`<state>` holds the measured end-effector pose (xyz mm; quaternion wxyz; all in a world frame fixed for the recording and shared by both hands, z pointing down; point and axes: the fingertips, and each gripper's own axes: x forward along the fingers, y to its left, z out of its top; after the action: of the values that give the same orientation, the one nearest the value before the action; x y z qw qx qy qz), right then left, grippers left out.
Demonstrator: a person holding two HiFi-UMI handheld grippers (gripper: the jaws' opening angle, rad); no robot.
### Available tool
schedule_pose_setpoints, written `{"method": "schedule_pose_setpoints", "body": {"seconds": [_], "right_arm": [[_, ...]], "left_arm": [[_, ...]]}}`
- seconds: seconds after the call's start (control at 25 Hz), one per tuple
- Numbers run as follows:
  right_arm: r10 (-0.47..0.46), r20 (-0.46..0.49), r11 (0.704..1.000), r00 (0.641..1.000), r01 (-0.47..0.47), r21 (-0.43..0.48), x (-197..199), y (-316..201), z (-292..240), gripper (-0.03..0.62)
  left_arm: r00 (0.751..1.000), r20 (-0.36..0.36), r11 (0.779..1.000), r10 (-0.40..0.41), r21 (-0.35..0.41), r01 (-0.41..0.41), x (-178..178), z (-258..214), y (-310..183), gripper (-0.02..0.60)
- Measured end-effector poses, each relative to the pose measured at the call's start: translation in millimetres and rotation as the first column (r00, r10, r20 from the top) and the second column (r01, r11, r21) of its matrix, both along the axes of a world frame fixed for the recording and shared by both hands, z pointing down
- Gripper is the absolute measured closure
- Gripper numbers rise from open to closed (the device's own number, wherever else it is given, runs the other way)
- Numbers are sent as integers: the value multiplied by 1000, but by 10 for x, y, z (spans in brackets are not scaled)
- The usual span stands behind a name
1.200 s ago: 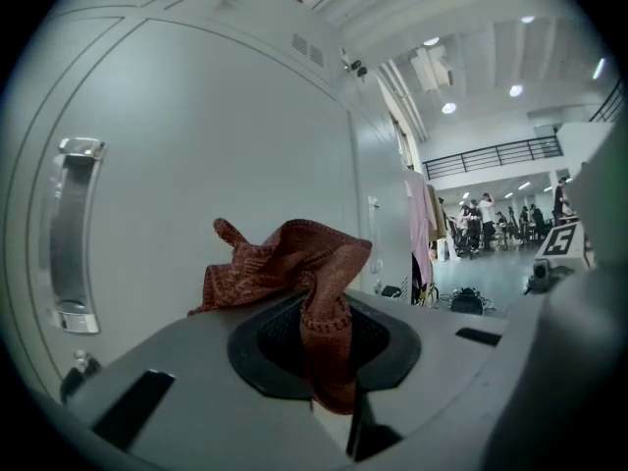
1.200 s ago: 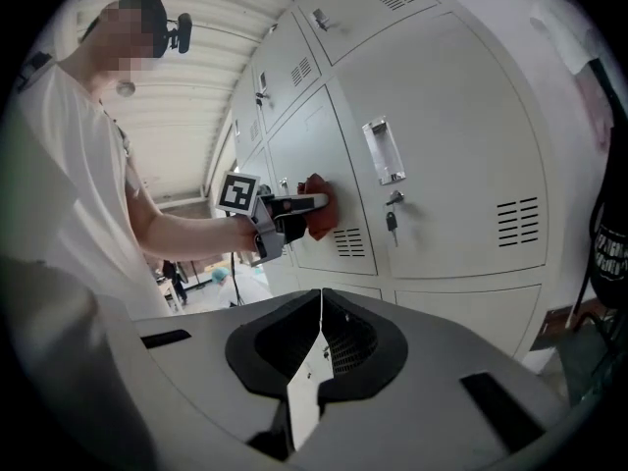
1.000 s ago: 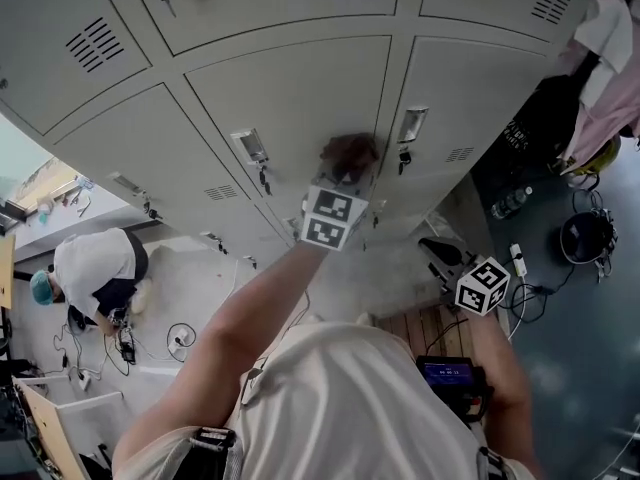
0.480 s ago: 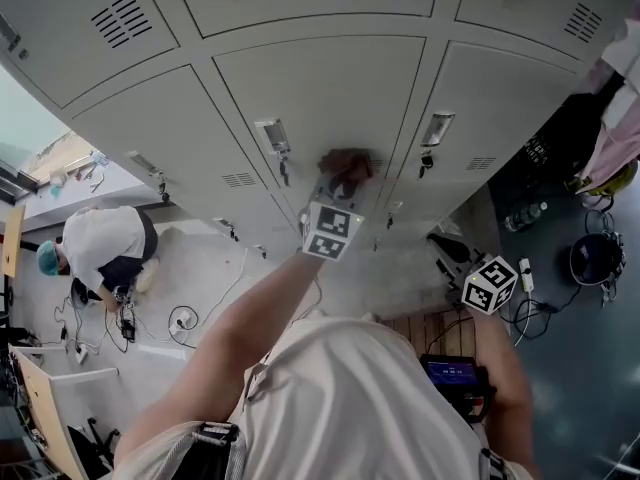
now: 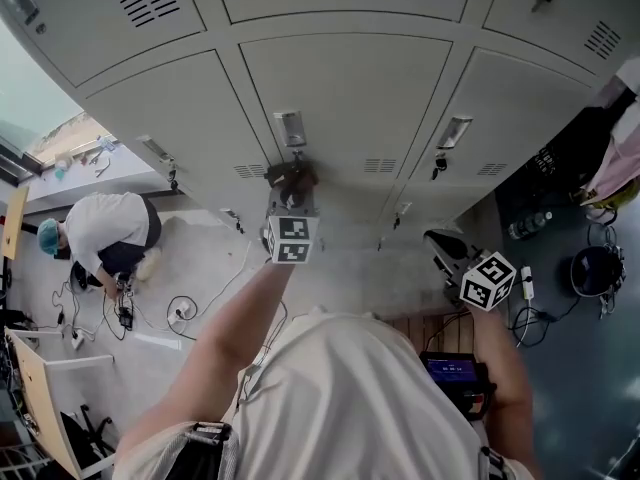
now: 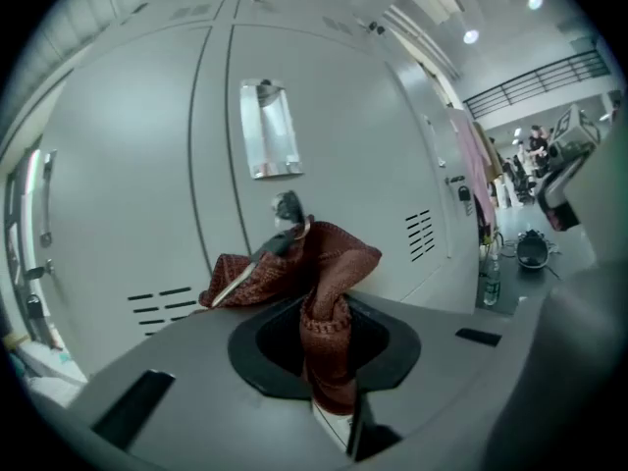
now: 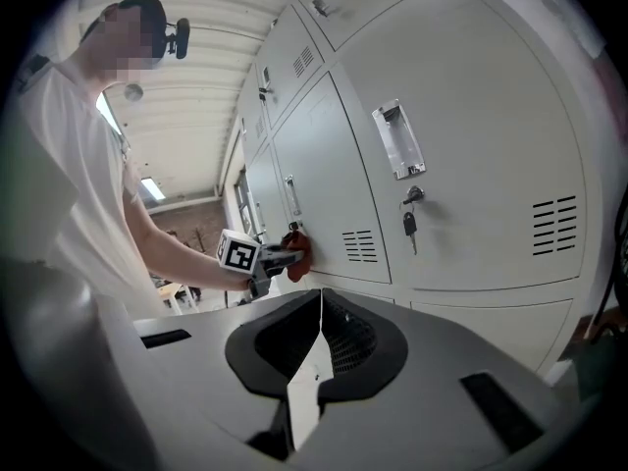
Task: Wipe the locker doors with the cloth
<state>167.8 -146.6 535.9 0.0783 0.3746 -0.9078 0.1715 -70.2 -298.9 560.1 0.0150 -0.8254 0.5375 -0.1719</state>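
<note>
A dark red cloth [image 5: 289,178] is pressed against a grey locker door [image 5: 352,98] just below its metal handle plate [image 5: 290,128]. My left gripper [image 5: 289,196] is shut on the cloth [image 6: 319,292], which bunches up over a key [image 6: 286,207] hanging in the door's lock. In the right gripper view the same cloth [image 7: 295,245] and left gripper [image 7: 280,255] show against the door at the left. My right gripper [image 5: 446,249] hangs low at the right, away from the lockers, jaws shut with nothing between them [image 7: 319,307].
Neighbouring locker doors carry handle plates [image 5: 453,131] and keys [image 5: 437,166]. A person in white [image 5: 100,246] crouches on the floor at the left among cables. At the right, clothes [image 5: 620,158] hang, and a bottle [image 5: 528,226] and a helmet [image 5: 590,266] lie on the floor.
My left gripper has slid the cloth leftwards across the locker door, from near the right edge to under the handle plate. The right gripper has stayed low at the right.
</note>
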Motion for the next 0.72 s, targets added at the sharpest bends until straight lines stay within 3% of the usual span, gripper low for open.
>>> {"method": "schedule_pose_setpoints", "body": {"seconds": [0.08, 0.2, 0.4, 0.72], "right_arm": [[5, -1, 1000, 1000, -5, -3, 6, 17, 8, 577], [20, -3, 1000, 1000, -20, -9, 52, 57, 26, 577], [62, -2, 998, 998, -62, -13, 193, 140, 42, 577], [140, -3, 990, 990, -140, -17, 484, 315, 53, 577]], "left_arm": [[998, -8, 998, -55, 0, 55, -113, 12, -16, 540], [998, -26, 998, -59, -2, 59, -13, 7, -27, 540], [997, -51, 998, 54, -11, -55, 531, 0, 8, 540], [975, -57, 977, 213, -10, -214, 1348, -48, 65, 540]]}}
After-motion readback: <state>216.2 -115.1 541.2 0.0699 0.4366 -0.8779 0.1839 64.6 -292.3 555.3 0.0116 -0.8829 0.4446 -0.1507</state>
